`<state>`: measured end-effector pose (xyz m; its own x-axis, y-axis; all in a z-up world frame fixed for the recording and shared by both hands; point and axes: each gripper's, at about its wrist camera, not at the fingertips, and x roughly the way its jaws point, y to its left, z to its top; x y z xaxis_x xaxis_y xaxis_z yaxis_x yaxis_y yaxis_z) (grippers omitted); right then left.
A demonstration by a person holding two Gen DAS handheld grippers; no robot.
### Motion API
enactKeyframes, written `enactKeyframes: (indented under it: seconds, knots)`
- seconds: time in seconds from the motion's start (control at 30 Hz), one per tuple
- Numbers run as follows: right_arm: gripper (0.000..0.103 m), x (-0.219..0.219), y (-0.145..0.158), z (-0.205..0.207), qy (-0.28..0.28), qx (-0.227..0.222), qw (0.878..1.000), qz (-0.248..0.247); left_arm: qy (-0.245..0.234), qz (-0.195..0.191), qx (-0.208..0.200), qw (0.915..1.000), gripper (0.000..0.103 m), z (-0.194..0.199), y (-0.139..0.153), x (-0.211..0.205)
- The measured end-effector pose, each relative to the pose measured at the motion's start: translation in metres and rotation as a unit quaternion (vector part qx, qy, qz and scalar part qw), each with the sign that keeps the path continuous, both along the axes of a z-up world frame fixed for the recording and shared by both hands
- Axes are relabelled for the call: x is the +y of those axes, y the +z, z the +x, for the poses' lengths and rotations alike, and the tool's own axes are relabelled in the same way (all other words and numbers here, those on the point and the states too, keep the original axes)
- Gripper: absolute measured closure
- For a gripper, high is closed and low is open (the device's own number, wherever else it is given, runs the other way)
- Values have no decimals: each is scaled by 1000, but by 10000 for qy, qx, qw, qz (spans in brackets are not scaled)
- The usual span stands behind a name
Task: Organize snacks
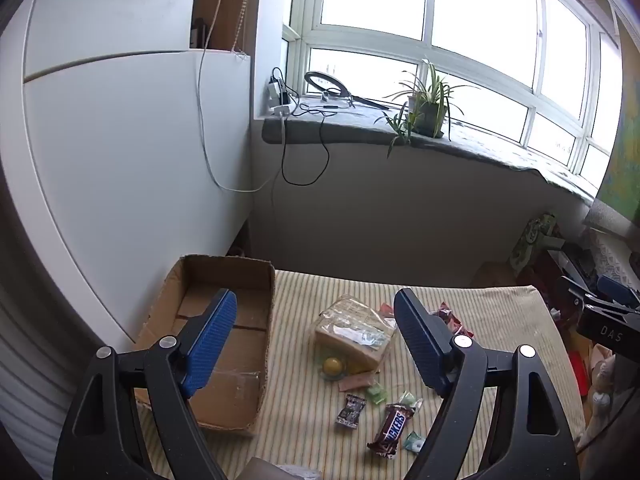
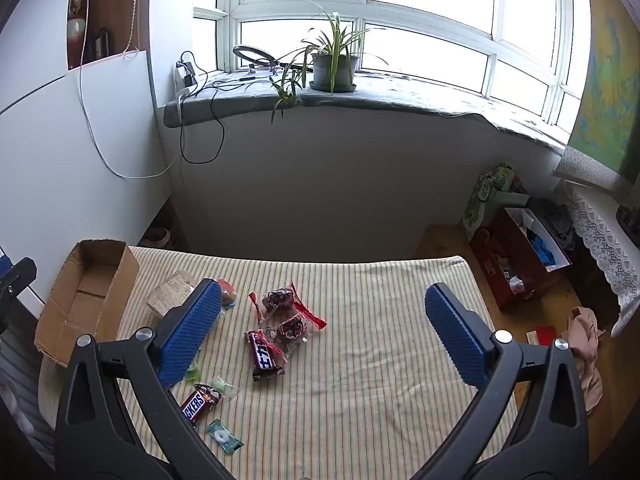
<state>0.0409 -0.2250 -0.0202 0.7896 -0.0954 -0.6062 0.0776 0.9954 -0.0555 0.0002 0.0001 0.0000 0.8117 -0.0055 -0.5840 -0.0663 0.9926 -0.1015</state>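
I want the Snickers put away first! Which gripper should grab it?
Probably the left gripper: it's open, the Snickers lies just ahead of it, and the cardboard box sits on its side.

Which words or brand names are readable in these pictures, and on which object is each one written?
"SNICKERS" on the brown chocolate bar on the striped cloth.
"DAS" on the black body of the right tool, at the left view's edge.
Print on the other wrappers and the clear packet: too small or blurred.

Both the left gripper (image 1: 316, 344) and right gripper (image 2: 322, 336) tilt downward, fingers spread wide.
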Motion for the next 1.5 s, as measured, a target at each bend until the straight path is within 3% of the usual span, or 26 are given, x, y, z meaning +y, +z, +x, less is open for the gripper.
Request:
enactKeyframes:
  seconds: [0.2,1.5]
  knots:
    - [0,0,0,1,-11,-5,10000,-13,21,160,-90,9998,22,-2,-2,-8]
    - [0,2,1,2,-3,10,10000,20,-86,29,-125,9999,22,-3,3,-3]
